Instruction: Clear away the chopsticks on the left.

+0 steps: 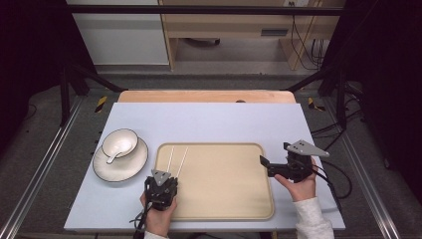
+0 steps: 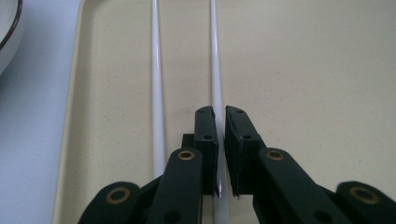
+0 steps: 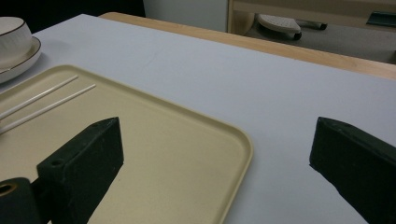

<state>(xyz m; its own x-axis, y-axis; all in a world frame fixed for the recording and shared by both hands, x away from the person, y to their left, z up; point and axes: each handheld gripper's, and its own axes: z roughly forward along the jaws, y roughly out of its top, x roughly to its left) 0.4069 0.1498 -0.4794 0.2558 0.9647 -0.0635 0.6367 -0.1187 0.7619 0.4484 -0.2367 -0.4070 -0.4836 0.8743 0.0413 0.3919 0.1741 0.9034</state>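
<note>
Chopsticks (image 2: 215,70): two thin white sticks lying side by side on the beige tray (image 1: 224,204), in its near-left part, pointing away from the person and slightly fanned apart at the far ends. In the left gripper view the right-hand stick runs straight between the jaws of the left gripper (image 2: 220,116); the jaws are clenched on it, pads pressed against both sides. The other stick (image 2: 158,93) lies just beside, free, passing to the left of the jaws. Both sticks appear to rest flat on the tray, though whether the gripped end is lifted off the surface is hard to judge from this angle.

Left gripper in the high view (image 1: 161,186) sits at the tray's near-left corner, held in the person's left hand.

Right gripper (image 1: 278,162) is held at the tray's right edge, above the worktop (image 1: 209,119), well apart from the sticks. Its jaws are released, standing wide with nothing between them; the right gripper view shows the tray's corner and bare worktop in the gap.

White bowl (image 1: 120,142) with a spoon (image 1: 115,155) in it stands on a plate (image 1: 137,164), left of the tray, untouched
</note>
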